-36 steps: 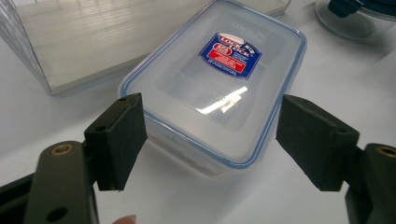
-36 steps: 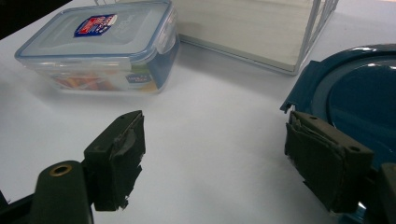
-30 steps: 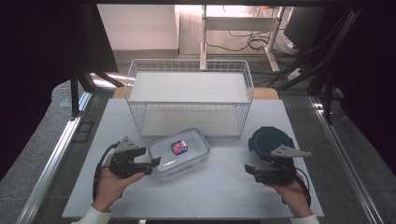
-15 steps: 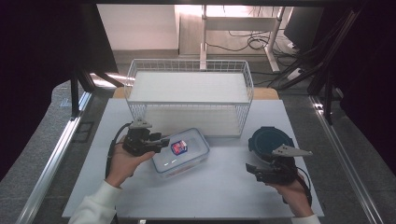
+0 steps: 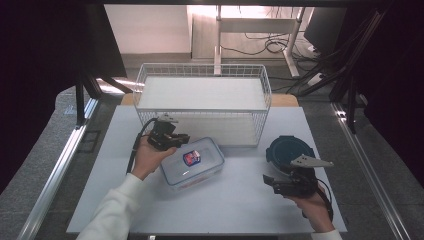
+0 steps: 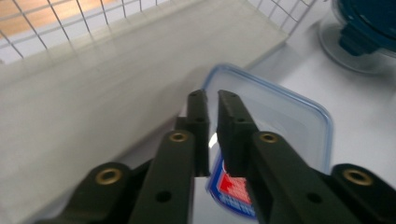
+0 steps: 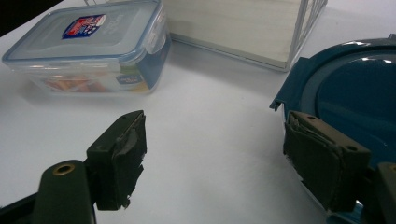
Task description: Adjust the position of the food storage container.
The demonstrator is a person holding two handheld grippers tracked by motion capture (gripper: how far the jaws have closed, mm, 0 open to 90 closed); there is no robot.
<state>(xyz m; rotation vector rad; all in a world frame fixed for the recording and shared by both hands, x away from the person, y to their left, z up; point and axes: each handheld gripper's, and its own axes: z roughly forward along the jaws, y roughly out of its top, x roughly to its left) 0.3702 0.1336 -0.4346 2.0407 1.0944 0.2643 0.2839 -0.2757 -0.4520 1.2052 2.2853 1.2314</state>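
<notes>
A clear plastic box point(image 5: 192, 162) with a blue-rimmed lid and a red and blue sticker lies on the white table. Over its near-left corner my left gripper point(image 5: 181, 140) hovers; its jaws have just been closing and stand shut with nothing between them. In the left gripper view the gripper point(image 6: 212, 100) points across the box lid point(image 6: 289, 116). My right gripper point(image 5: 272, 175) rests open at the right, beside a round container with a dark teal lid point(image 5: 287, 150). In the right gripper view the gripper point(image 7: 215, 154) has one jaw at the teal lid's point(image 7: 355, 93) edge and holds nothing.
A white wire basket point(image 5: 202, 65) with a pale board floor stands behind the box, close to the left gripper. The table point(image 5: 240, 205) has bare room in front of the box. Dark floor and metal rails flank the table.
The left hand has moved from the box's front left up to its far left corner, near the basket, and its jaws have come together. The right hand has kept still.
</notes>
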